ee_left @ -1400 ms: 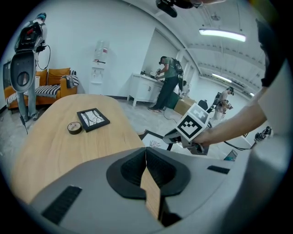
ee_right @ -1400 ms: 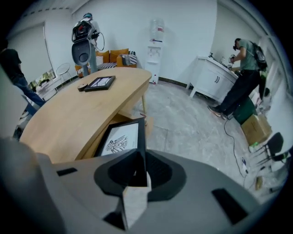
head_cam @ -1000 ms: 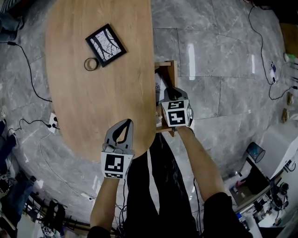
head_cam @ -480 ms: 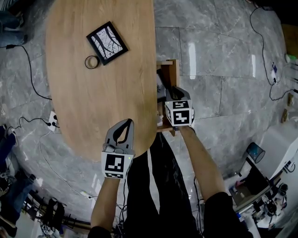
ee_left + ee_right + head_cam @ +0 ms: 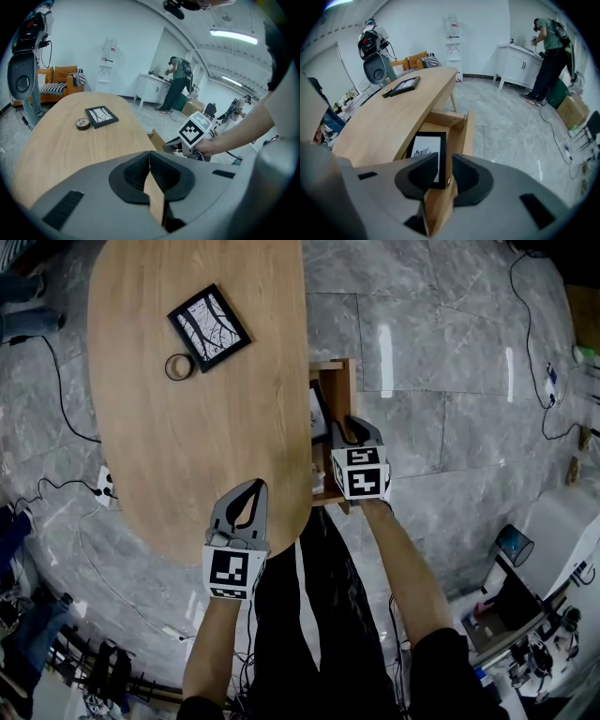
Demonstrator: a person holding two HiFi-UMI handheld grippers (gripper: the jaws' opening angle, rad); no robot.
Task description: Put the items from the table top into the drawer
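While our left claw [image 5: 251, 488] rests clenched on nothing above the 6 o'clock end of the oval light wooden table [image 5: 197, 427], our right claw [image 5: 347, 423] hangs over the open wooden drawer [image 5: 348, 381] that juts from the table's 3 o'clock edge. Its jaws have just been opening and now stand released, with the right edge of a black-framed white picture [image 5: 425, 149] and the drawer's side wall between them; we see neither pad pressing on the frame. That picture lies inside the drawer. On the table top, toward 11 o'clock, lies a black-framed picture with a branch pattern [image 5: 209, 327], and a small brown ring of tape [image 5: 179, 367] sits just beside it at its 7 o'clock.
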